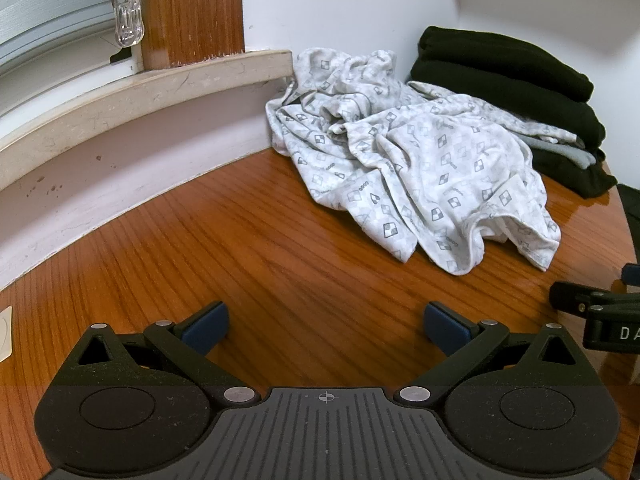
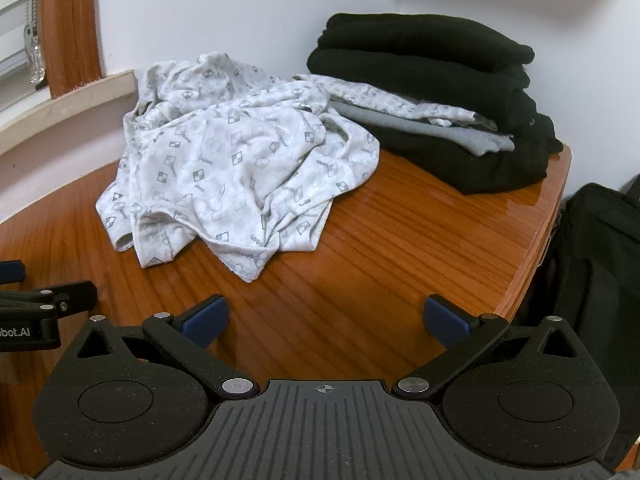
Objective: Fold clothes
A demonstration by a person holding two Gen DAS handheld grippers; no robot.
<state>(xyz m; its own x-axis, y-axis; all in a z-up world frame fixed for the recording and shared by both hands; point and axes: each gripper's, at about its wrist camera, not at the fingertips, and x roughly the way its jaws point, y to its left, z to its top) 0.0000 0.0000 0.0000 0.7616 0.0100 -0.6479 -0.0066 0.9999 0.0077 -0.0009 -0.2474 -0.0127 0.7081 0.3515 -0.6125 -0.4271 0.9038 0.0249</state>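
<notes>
Lying crumpled on the table (image 2: 380, 248) at twelve o'clock: patterned shirt (image 2: 240, 160). Sitting at two o'clock, just behind it: folded clothes stack (image 2: 440, 120), touching.

Both wrist views look forward and down over the glossy orange-brown wooden tabletop (image 1: 280, 240), near; both share the crumpled white patterned garment (image 2: 224, 160), left view further left.

Left tongs (image 1: 326, 326) and right tongs (image 2: 326, 322) gape wide, side by side, empty.

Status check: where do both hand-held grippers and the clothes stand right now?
Left hand-held gripper and right hand-held gripper open, empty. Patterned white garment crumpled, unfolded on wooden table. Folded dark stack beside it; nothing blocking.
</notes>
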